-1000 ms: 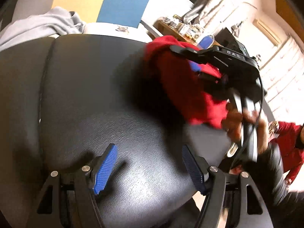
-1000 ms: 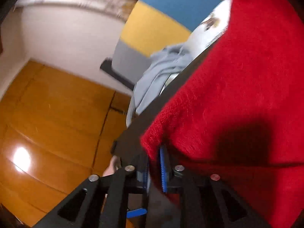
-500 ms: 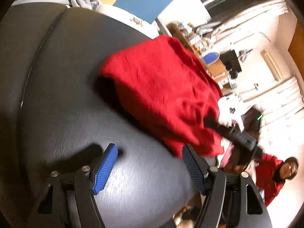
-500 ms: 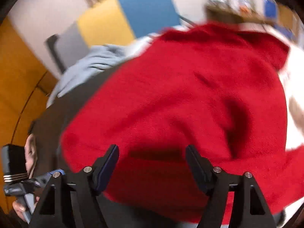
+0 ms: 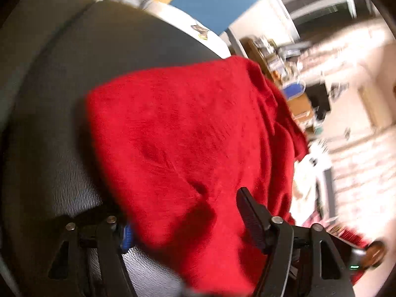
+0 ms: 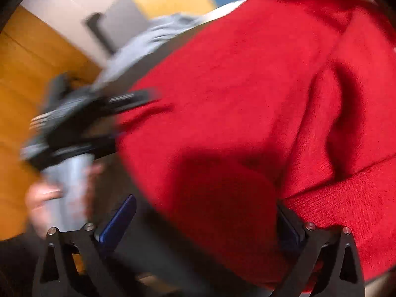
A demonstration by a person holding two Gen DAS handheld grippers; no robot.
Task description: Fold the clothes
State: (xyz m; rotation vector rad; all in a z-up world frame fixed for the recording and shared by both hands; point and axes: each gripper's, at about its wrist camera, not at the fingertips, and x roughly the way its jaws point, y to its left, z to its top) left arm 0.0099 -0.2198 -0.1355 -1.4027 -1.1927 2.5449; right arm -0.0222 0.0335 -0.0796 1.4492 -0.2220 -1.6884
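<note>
Since the earlier frames the red sweater (image 5: 188, 136) has left the right hand-held gripper (image 6: 205, 225) and now lies spread on the black bench (image 5: 61, 79), and the left hand-held gripper (image 5: 183, 222) has come in over its near edge. In the left wrist view the sweater covers the middle and right of the bench, its far side spilling over the bench edge. The left hand-held gripper is spread wide with the near hem between its fingers: the left blue pad (image 5: 127, 235) is mostly hidden under the cloth and the right finger (image 5: 252, 217) rests on top of it. In the right wrist view the right hand-held gripper is also spread, empty, its fingers straddling the sweater's near edge, a ribbed band (image 6: 346, 198) lying just beside the right finger. A blurred hand (image 6: 57, 198) grips the other tool's handle at the left. Grey clothes (image 6: 148, 39) lie at the bench's far end.
</note>
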